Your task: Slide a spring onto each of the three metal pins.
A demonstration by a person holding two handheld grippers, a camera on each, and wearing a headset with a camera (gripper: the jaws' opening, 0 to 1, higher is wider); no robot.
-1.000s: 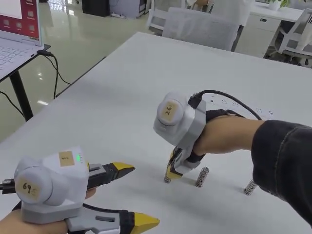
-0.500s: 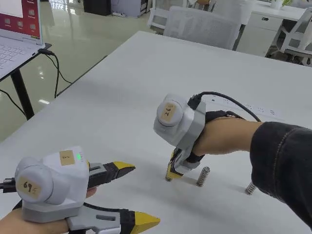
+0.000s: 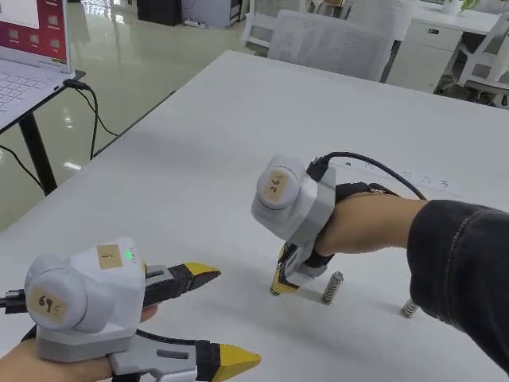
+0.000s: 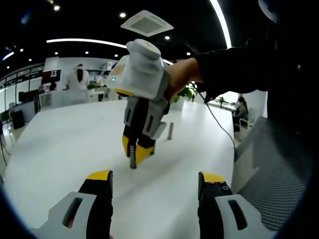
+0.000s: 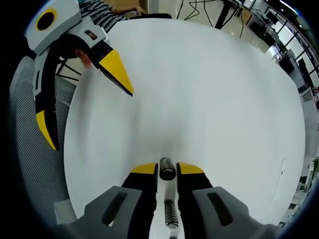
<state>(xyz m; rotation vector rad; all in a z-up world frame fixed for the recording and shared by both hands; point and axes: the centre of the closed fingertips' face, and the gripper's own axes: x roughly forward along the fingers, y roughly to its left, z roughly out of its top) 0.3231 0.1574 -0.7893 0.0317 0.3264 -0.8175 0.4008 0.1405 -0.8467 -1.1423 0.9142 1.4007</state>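
My right gripper (image 3: 278, 288) points straight down at the white table (image 3: 238, 143), shut on a small steel spring (image 5: 167, 169) that stands upright at the table surface. In the left gripper view that spring (image 4: 132, 153) hangs between its yellow tips. To its right, two more coiled springs stand on end: a middle one (image 3: 332, 287) and a far one (image 3: 409, 308). My left gripper (image 3: 227, 318) lies low at the near left. It is open with nothing between its fingers and points toward the right gripper (image 4: 139, 147). Whether a pin sits inside the held spring is hidden.
A black cable (image 3: 374, 163) runs from the right gripper back across the table. A laptop (image 3: 28, 56) sits on a side desk at the far left, with chairs (image 3: 334, 40) beyond the table's far edge. The table's left edge (image 3: 119, 131) runs diagonally.
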